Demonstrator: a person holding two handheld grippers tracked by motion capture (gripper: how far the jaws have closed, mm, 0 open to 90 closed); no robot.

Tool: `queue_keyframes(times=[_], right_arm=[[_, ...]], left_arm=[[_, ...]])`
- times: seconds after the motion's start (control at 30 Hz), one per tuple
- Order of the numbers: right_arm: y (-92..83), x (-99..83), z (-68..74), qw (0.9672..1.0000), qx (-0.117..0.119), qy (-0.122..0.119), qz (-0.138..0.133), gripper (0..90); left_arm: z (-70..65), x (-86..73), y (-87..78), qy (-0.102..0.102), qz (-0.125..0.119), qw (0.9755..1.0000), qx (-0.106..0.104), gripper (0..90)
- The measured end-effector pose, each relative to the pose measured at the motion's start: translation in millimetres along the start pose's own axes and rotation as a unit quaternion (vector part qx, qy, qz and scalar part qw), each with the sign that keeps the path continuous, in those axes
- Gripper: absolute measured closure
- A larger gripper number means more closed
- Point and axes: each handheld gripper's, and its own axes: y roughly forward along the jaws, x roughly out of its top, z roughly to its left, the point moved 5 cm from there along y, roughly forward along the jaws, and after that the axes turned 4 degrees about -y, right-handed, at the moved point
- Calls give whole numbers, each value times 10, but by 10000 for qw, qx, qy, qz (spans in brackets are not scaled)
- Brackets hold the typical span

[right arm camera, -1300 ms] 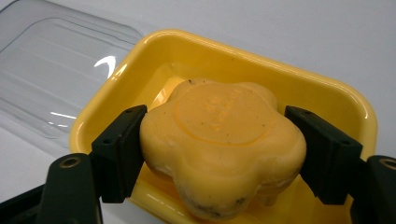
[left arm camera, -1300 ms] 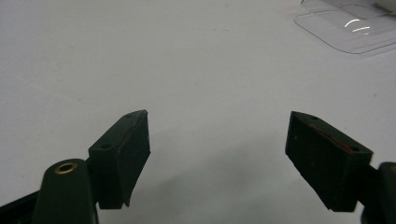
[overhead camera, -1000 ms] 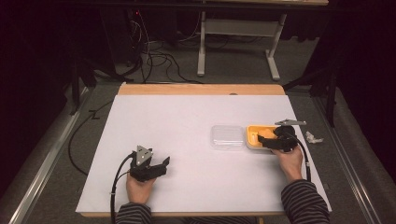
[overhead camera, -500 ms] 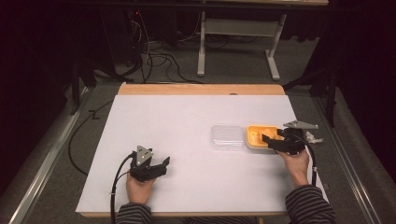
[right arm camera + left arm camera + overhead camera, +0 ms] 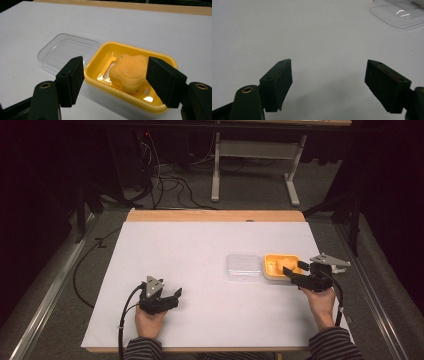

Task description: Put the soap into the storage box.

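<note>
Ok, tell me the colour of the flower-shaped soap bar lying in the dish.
Orange-yellow, much like its glossy yellow plastic dish; the flower-shaped soap bar shows best in the right gripper view.

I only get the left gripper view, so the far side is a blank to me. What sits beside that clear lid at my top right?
Observer: A yellow soap dish sits right against the clear lid, with an orange soap bar in it.
Operator: Where are the right tongs?
Observer: The right tongs are at the dish's side away from the lid, pointing at the soap. Their jaws have just been closing, but nothing is gripped between them.
</note>
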Motion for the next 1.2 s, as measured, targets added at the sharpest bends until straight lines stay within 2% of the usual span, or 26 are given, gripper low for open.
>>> queue_keyframes(times=[0.33, 0.8, 1.2], right_arm=[[-134, -44, 74, 9998, 143, 67, -158, 316], [-225, -117, 231, 9990, 351, -15, -285, 318], [-284, -187, 320, 9982, 446, 84, -382, 322]], left_arm=[[1, 0, 0, 1, 4, 10000, 6, 228], [2, 1, 1, -8, 1, 10000, 10, 227], [3, 0, 1, -2, 8, 10000, 10, 227]])
